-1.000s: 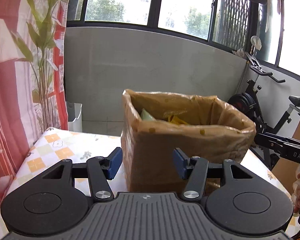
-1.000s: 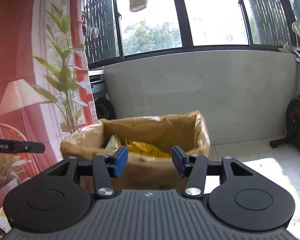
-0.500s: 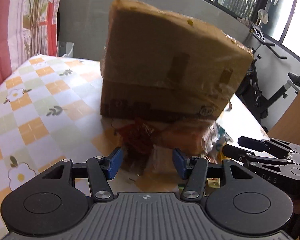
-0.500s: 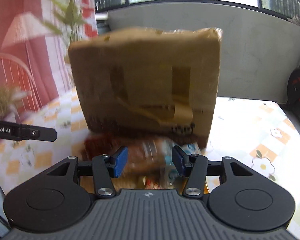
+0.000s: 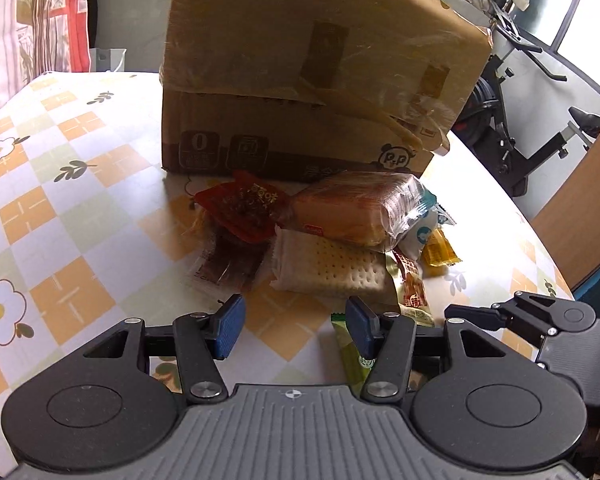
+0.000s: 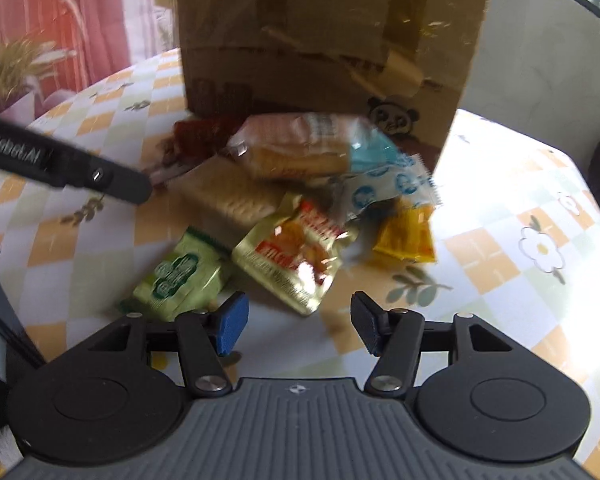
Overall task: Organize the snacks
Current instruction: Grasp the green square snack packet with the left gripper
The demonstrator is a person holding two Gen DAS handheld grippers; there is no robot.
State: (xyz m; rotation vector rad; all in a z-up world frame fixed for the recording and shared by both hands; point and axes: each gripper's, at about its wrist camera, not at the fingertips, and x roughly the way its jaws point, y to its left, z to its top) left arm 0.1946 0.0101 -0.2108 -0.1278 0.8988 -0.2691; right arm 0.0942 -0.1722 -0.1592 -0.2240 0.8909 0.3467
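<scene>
A cardboard box (image 5: 308, 68) stands on the worktop (image 5: 60, 208), which is covered in a cloth of orange and pale green checks with white flowers. A heap of snacks lies touching its foot.

The left wrist view shows the heap sharply: a red sachet (image 5: 242, 208), a wrapped loaf of sliced cake (image 5: 352, 208) leaning on a packet of pale crackers (image 5: 332, 268), and a yellow packet (image 5: 440, 252) at the far right. The left gripper (image 5: 294, 330) hangs open over bare cloth just short of the crackers, nothing between its blue pads.

The right wrist view is blurred, but shows what the other mostly hides: a green packet (image 6: 180, 280) and a gold packet (image 6: 292, 260) nearest the camera, plus a blue-and-white wrapper (image 6: 388, 188). The right gripper (image 6: 298, 324) has just been opening; its jaws stand apart and empty, near the gold packet.

Only the left view takes in the exercise bike (image 5: 516, 120) and window beyond the worktop; the right view shows a red patterned curtain (image 6: 80, 20).
</scene>
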